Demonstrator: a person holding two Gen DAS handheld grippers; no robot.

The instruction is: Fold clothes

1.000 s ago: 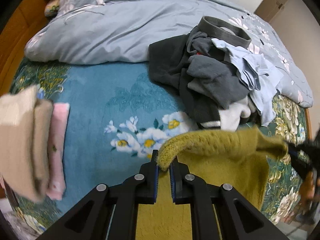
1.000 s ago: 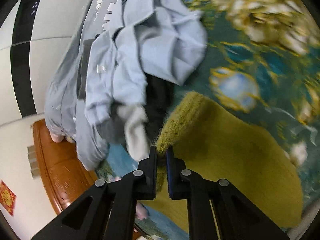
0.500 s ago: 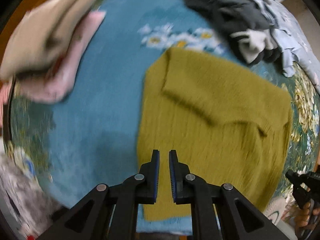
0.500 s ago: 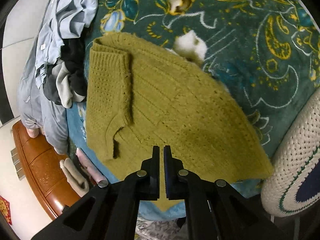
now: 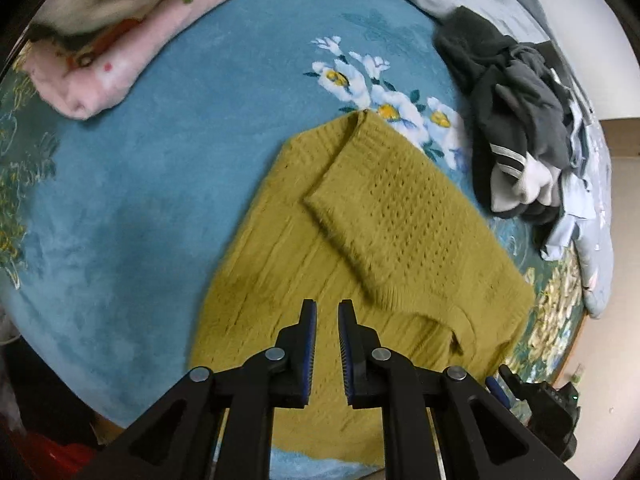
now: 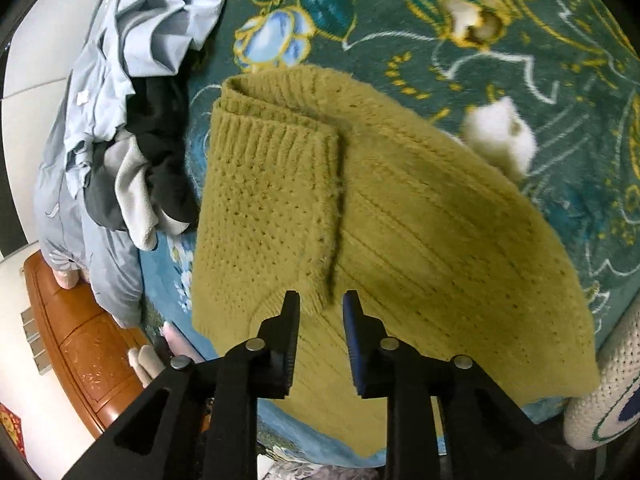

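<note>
Mustard knit sweater (image 5: 360, 248) lies flat mid-bed, sleeve (image 6: 272, 200) folded across | my left claw (image 5: 325, 312) and right claw (image 6: 320, 304) hover slightly parted, empty | soft, floppy, light; I'd pinch the ribbed hem corners.

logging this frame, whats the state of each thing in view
mustard sweater: spread flat on the bed, one sleeve folded across its body
left gripper: open, empty, above the sweater
right gripper: open, empty, above the sweater
pile of dark and light-blue clothes: crumpled, unfolded
pink and beige garments: folded, stacked
</note>
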